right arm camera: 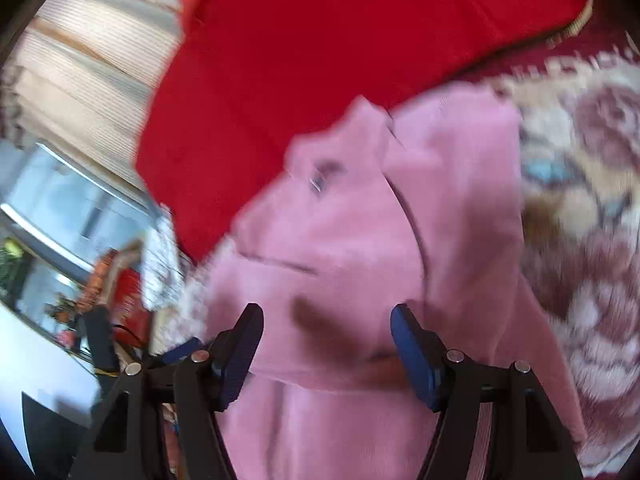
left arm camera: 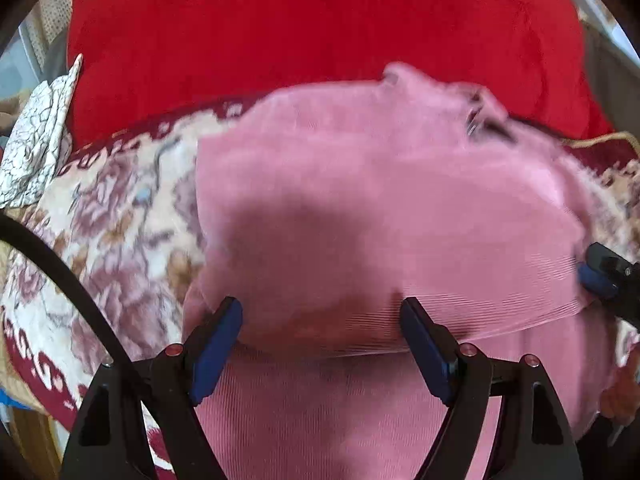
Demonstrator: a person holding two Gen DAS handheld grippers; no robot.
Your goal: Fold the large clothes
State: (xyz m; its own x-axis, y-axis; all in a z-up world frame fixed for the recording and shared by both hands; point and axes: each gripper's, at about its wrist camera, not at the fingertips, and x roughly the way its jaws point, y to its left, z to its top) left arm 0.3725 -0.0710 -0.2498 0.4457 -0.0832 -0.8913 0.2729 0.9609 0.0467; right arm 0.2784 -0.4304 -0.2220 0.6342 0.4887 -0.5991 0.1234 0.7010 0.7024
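Fingers [left arm camera: 424,344] of left gripper [left arm camera: 322,318] and right gripper [right arm camera: 328,326]: both standing wide apart, released, hovering over pink garment [left arm camera: 360,184], gripping nothing.

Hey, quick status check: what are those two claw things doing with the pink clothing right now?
Left gripper open over pink garment. Right gripper open too, nothing pinched. Garment lies on floral blanket. Nothing in the way.

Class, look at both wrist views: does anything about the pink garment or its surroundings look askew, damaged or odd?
The pink garment lies rumpled and partly folded on the floral blanket, its collar end skewed toward the red cloth. A dark patch on it looks like the gripper's shadow, not a stain. Nothing looks damaged; blur hides fine detail.
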